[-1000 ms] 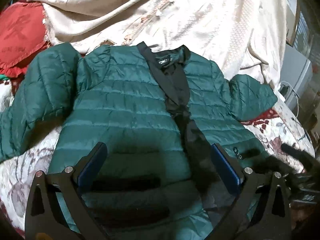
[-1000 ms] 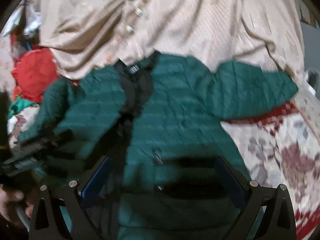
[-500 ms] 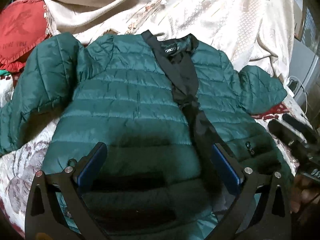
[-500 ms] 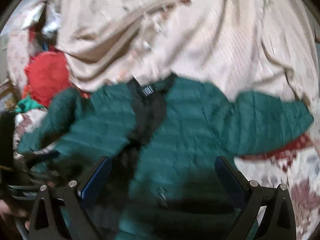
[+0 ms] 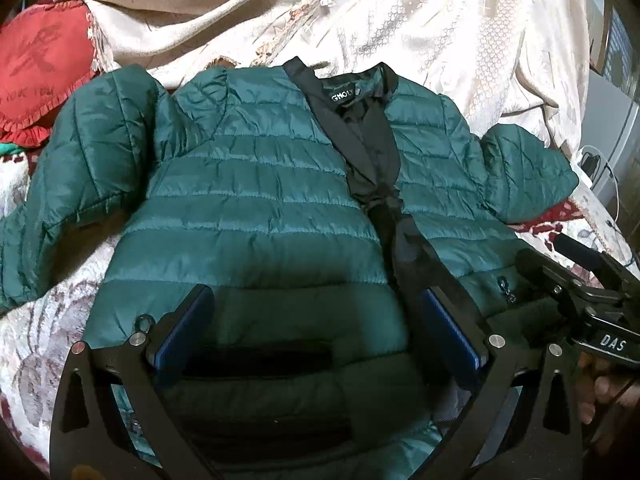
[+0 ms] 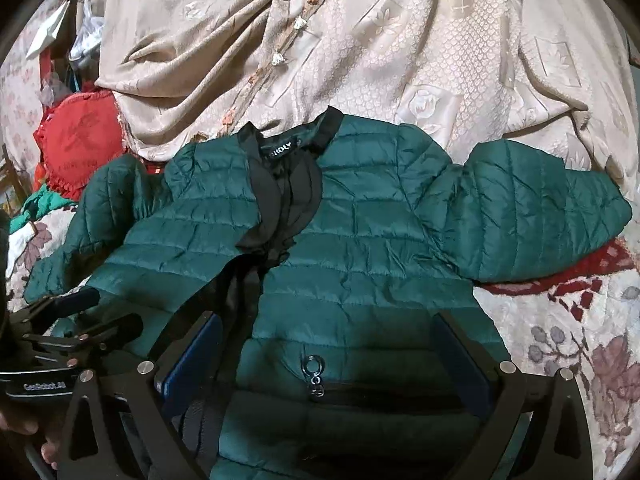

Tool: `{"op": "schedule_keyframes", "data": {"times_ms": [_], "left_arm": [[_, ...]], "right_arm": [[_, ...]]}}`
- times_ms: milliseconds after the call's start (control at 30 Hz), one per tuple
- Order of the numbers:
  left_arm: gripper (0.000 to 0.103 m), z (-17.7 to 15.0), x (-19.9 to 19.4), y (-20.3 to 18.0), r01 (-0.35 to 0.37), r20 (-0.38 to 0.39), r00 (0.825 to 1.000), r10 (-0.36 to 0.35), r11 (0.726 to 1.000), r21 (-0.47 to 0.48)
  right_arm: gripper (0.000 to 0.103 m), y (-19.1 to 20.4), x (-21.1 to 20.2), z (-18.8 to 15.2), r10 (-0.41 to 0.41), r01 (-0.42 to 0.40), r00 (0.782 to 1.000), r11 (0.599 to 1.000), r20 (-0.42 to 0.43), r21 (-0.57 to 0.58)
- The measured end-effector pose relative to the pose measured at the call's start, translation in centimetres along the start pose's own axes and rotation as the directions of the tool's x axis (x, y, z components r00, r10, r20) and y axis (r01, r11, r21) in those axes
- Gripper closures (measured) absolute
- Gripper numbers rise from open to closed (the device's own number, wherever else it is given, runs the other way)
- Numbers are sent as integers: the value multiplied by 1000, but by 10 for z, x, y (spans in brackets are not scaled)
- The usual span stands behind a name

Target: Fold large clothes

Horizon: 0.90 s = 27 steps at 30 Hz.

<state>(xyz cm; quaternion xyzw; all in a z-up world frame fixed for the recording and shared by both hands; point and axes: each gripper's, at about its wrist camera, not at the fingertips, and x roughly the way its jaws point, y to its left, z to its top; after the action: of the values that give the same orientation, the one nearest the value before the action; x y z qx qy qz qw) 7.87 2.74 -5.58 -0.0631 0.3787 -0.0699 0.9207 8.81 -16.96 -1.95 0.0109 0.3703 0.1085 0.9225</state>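
A dark green quilted jacket (image 5: 256, 200) lay front-up and spread flat on a bed covered by a floral bedspread (image 6: 580, 344), its black-trimmed collar (image 6: 288, 148) pointing away from the cameras. One sleeve (image 5: 80, 168) stretched out to the left side, the other sleeve (image 6: 532, 216) to the right, both resting on the bedding. Behind the collar, a crumpled beige blanket (image 6: 400, 60) was heaped across the far side of the bed, touching the jacket's shoulders. A red frilled cushion (image 5: 36, 72) sat at the far left, just beside the left sleeve.

The left gripper (image 5: 316, 332) hovered over the jacket's lower front with its blue-padded fingers (image 5: 184, 332) spread wide and nothing between them. The right gripper (image 6: 328, 360) hung likewise over the hem area, fingers wide apart and empty, with a metal zipper pull (image 6: 314, 372) on the jacket visible between them. Each gripper showed at the edge of the other's view, near the jacket's lower corners. Whether either touched the fabric could not be told.
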Motion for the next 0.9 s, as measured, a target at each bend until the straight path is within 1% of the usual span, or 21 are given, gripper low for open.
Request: {"op": "schedule_keyframes", "data": {"times_ms": [133,300,367,467,667,800,900], "left_arm": [[0,-1,-2,-2,-29,7,1000,29,999,15],[0,1,-7,-1,-77,23,997,76,997,28],[0,2,-8,0,-110,26,994,109,994,28],[0,3,-10,3,-130,26,991,130,991,22],[0,4,-16,8,-205,27,978,205,978,29],[0,6,-23,13,-209,31,978,208,978,19],[0,8,-26,17,-200,22,980,200,980,0]], "right_arm": [[1,-4,-1,1,0,0,1000,1000,4,22],[1,-2,-6,3,5,-5,1000,1000,10,17],[1,3,-8,4,8,-8,1000,1000,19,2],[1,11,-9,4,10,-9,1000,1000,17,-23],[1,30,-7,0,-5,7,1000,995,25,-98],[1,37,1,-4,-27,28,1000,991,8,-133],[1,38,7,-8,-36,33,999,990,-15,-135]]}}
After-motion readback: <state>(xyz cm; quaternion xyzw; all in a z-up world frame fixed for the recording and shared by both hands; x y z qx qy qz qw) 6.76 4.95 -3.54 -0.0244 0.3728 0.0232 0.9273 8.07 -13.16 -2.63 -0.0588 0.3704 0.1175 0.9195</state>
